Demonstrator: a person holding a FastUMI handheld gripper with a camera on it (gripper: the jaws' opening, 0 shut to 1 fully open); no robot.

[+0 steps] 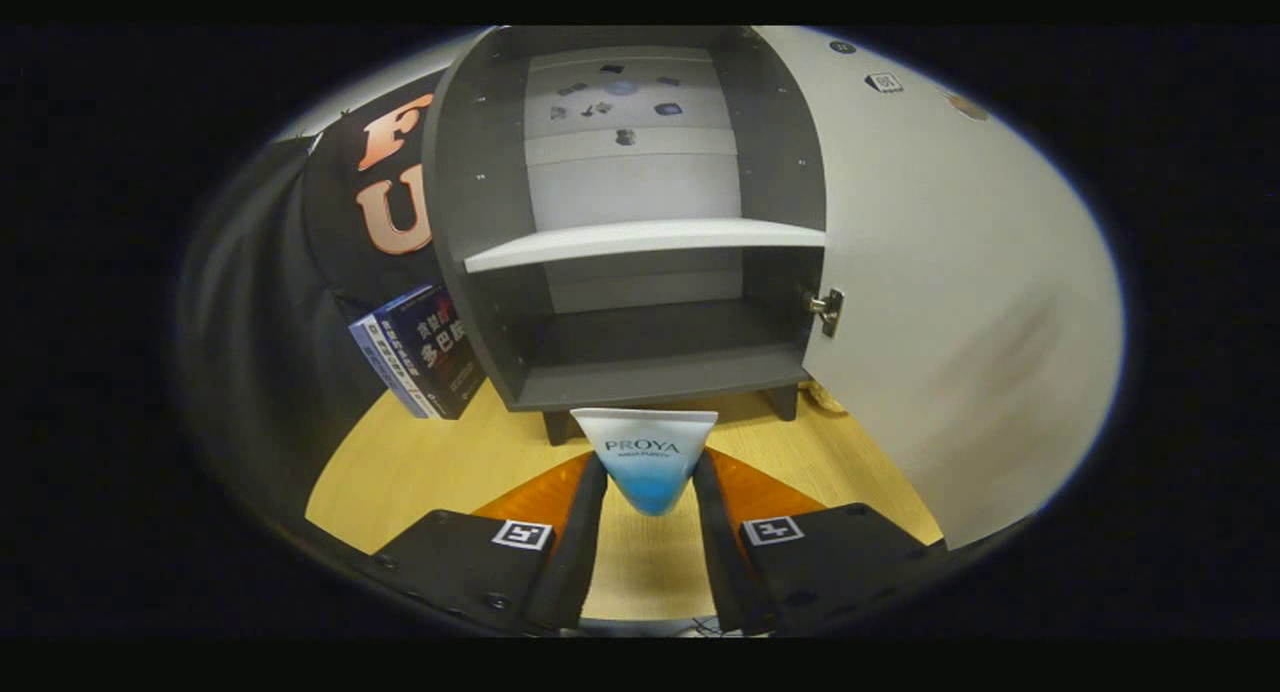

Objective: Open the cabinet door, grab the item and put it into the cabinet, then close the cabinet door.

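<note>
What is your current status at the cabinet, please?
Gripper shut on tube. Cabinet door open, lower shelf just ahead. Nothing in the way.

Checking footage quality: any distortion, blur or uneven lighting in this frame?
Gripper view: fisheye bends the cabinet walls into curves; the open door looks smeared; cabinet interior lies in shadow; tube between the gripper fingers stays sharp.

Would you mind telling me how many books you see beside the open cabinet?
2, possibly more hidden: both lean against the cabinet's left wall, a dark book nearest it and a blue book outside. The claw grips a tube.
</note>
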